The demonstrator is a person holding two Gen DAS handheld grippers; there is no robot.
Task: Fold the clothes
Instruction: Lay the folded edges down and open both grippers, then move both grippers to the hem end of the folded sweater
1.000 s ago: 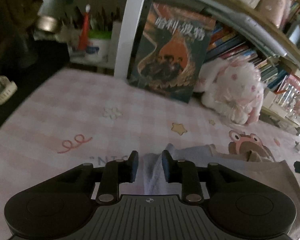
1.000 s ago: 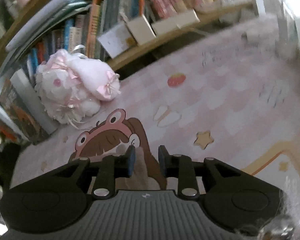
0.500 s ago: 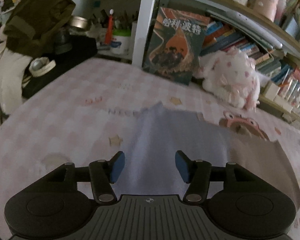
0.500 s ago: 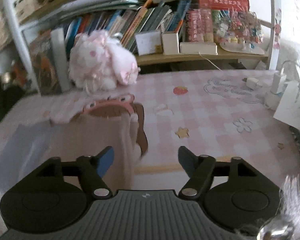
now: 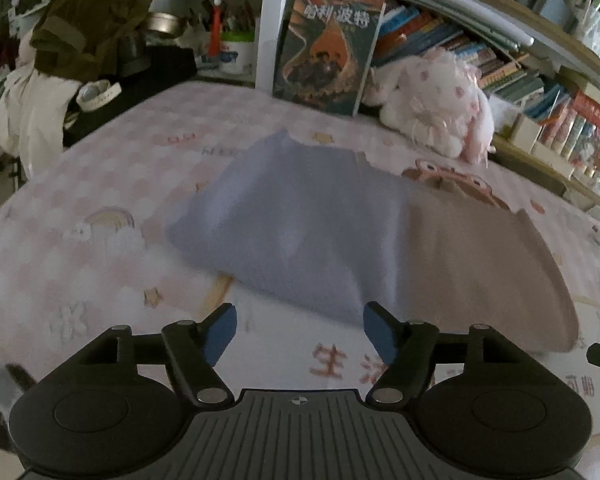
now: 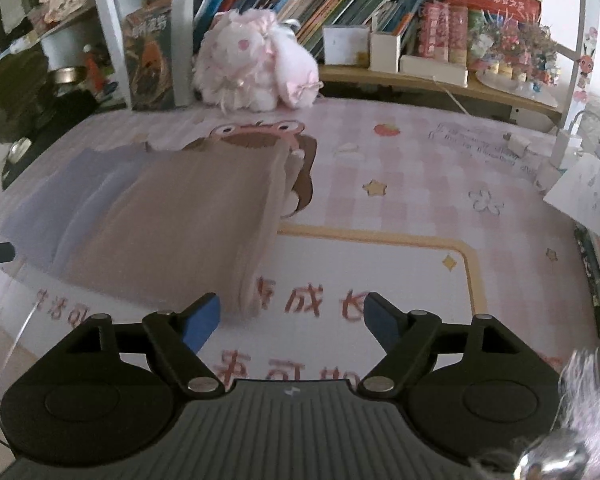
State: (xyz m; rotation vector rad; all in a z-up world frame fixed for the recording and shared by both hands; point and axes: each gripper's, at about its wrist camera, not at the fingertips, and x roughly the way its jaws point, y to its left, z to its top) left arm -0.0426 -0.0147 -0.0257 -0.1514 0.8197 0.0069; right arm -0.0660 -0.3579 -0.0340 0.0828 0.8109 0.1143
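Both grippers, left [image 5: 300, 330] and right [image 6: 292, 318], had fingers just opening, nothing between; only the right view showed the charger [image 6: 566, 146]; table [image 6: 420, 184] writing unreadable.

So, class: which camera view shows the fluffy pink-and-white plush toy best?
The right wrist view: the fluffy pink-and-white plush toy sits sharp and whole, near the middle, against the bookshelf. The left wrist view shows it too, but smaller, softer and pushed toward the upper right edge.
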